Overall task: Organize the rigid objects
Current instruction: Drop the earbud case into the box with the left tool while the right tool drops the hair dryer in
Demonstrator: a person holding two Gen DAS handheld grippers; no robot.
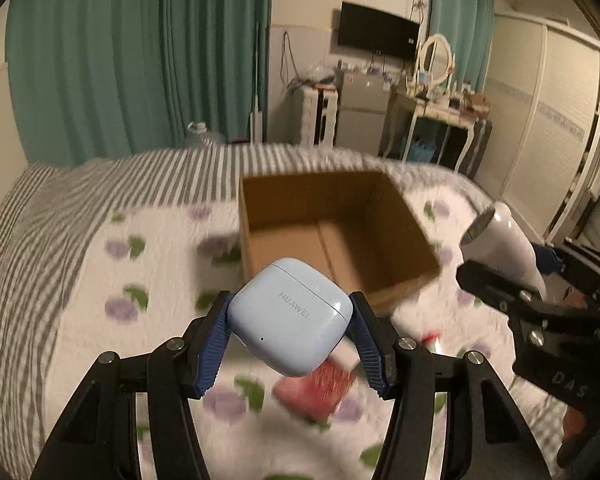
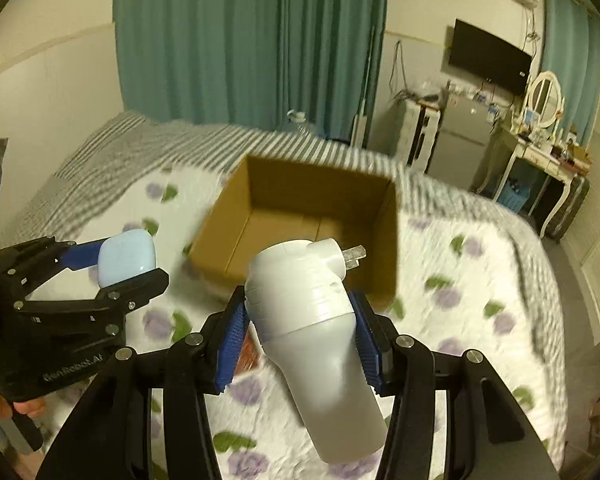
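My left gripper (image 1: 290, 314) is shut on a light blue earbud case (image 1: 290, 316) marked HUAWEI, held above the bed in front of an open cardboard box (image 1: 332, 200). The case also shows in the right wrist view (image 2: 126, 256), left of the box (image 2: 312, 184). My right gripper (image 2: 300, 320) is shut on a white plug-in device (image 2: 312, 320) with metal prongs pointing toward the box. That device shows at the right of the left wrist view (image 1: 508, 240). The box looks empty inside.
The box stands on a bed with a floral quilt (image 1: 100, 280) and a grey striped sheet (image 1: 100, 176). A red flat object (image 1: 316, 392) lies on the quilt below my left gripper. Green curtains, a fridge, a dressing table (image 1: 440, 108) and wardrobe stand beyond.
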